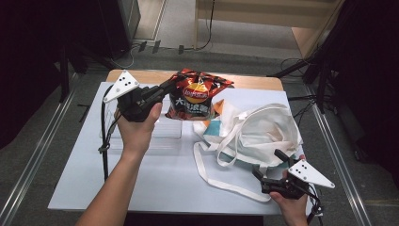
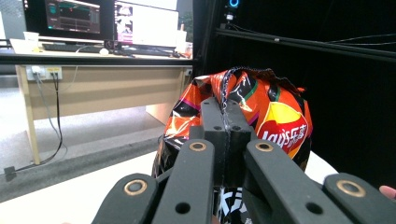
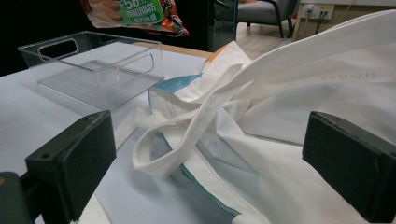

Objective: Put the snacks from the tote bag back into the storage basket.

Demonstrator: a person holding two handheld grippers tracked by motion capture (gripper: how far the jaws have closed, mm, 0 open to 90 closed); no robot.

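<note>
While the left hand-held gripper (image 1: 171, 86) is clenched on the sealed top edge of the crisp bag (image 1: 196, 96), the bag hangs clear of the worktop (image 1: 155, 183), just beyond the far edge of the clear plastic bin (image 1: 160, 131) and beside the mouth end of the white tote bag (image 1: 263, 127). In the left gripper view the jaws stand pressed together with the bag's seam (image 2: 226, 88) pinched between them.

The right hand-held gripper (image 1: 270, 172) is released: its two pads (image 3: 74, 154) stand well apart in the right gripper view, with a tote strap (image 3: 196, 126) lying between and beyond them, not gripped. In the high view this gripper rests at the near side of the tote bag, close to its handles.

Judged progress: the pick-up of the crisp bag is complete and the carry is under way. The bin appears empty, so the work is probably a transfer toward the tote bag. Remaining steps: open or steady the tote mouth, most likely with the right gripper, lower the crisp bag in, and release it. The tote bag lies flat and crumpled, so its mouth is not yet open.
</note>
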